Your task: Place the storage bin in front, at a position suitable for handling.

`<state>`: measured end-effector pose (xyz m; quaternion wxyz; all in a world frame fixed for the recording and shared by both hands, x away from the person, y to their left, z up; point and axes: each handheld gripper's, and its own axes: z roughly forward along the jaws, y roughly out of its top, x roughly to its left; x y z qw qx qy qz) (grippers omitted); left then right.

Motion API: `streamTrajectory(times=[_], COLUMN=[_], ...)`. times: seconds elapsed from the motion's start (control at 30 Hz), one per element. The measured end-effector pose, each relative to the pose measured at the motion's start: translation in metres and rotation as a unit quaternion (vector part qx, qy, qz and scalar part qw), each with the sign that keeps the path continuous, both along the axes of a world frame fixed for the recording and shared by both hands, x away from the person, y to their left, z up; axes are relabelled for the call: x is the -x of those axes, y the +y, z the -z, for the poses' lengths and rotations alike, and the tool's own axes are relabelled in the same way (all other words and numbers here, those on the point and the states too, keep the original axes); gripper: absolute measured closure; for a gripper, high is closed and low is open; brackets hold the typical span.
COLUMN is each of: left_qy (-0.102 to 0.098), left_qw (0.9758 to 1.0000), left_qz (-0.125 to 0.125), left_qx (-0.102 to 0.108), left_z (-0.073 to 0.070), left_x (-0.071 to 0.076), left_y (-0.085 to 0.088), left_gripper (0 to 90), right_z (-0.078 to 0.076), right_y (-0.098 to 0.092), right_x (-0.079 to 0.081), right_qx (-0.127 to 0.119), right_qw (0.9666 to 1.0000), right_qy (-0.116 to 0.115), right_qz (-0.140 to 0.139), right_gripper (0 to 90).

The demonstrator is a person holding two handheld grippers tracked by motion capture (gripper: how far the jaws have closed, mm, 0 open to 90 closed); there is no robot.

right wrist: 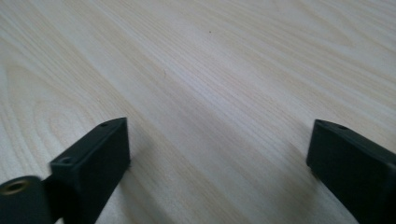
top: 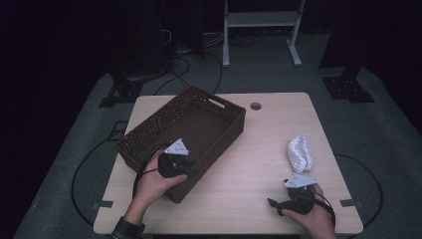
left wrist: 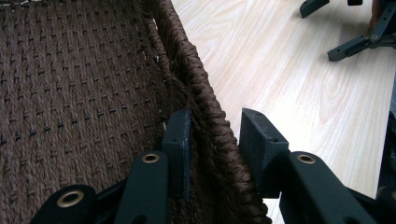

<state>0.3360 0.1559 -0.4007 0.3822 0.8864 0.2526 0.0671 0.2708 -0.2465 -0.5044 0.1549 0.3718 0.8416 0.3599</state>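
While the left gripper (left wrist: 212, 140) straddles the near wall of the brown woven basket (top: 149, 127), one jaw inside and one outside, its jaws stand narrow and the outer one looks just clear of the weave, so I judge the basket barely grasped and not yet moved. The right gripper (right wrist: 219, 154) rests wide and empty well right of the basket, near a white cloth (top: 299, 153). Beneath the basket lies a pale wooden table (top: 259, 149), with grey carpet, cables and a dark room beyond it.

Rough woven-fibre basket (top: 149, 130), smooth pale wood table (top: 259, 164), knobbly cloth (top: 299, 154)
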Motion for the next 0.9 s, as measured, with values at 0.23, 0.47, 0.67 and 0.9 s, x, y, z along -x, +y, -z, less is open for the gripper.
streamTrajectory(times=[0.23,0.47,0.67,0.9], left_qy=[-0.004,-0.004,-0.004,0.002], left_qw=[1.0,1.0,1.0,1.0], left_qz=[-0.001,0.0,0.002,0.001], left_qx=[0.001,0.001,0.002,0.003], left_z=[0.0,0.0,0.0,0.0], left_x=[0.001,0.001,0.001,0.0], left_y=[0.0,0.0,0.0,0.0], left_gripper=[63.3,63.6,64.3,64.4], right_z=[-0.007,-0.026,-0.042,-0.067], right_y=[0.0,0.002,-0.01,-0.031], right_x=[0.003,0.01,0.005,-0.008], right_qx=[0.002,-0.002,-0.01,-0.012], right_qw=[1.0,0.9993,0.9985,0.997], right_qy=[0.006,-0.036,-0.052,-0.062], right_qz=[0.002,-0.003,0.011,0.046], right_gripper=[31.0,39.7,43.5,42.9])
